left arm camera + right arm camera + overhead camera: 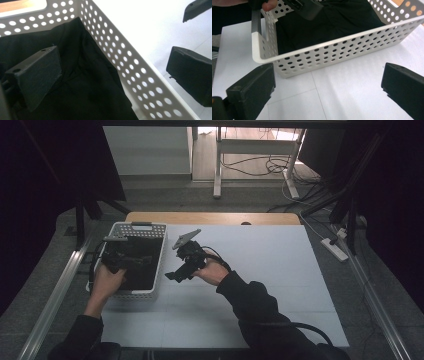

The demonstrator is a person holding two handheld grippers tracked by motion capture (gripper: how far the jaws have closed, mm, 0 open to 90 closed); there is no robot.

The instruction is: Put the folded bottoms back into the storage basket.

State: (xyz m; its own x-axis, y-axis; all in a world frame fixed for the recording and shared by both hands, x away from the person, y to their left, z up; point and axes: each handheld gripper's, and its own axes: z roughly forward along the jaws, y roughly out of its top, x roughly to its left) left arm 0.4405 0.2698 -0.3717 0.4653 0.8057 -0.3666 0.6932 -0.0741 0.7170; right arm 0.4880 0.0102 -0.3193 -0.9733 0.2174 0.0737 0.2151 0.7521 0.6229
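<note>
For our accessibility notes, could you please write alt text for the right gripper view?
The right gripper, its two black jaws wide apart, faces the long side of a white perforated basket holding black fabric on a white table. At the top left corner, a hand and the other gripper reach over the basket.

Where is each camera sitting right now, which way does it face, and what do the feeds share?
High view: above the person's side, looking forward and down at the table; both forearms, left tongs over the basket, right tongs beside it.
Left gripper view: rides the left tongs, open astride the basket wall, black cloth inside.
Right gripper view: rides the right tongs, open, facing the basket's side; a fingertip up top.
Shared: basket and cloth.
</note>
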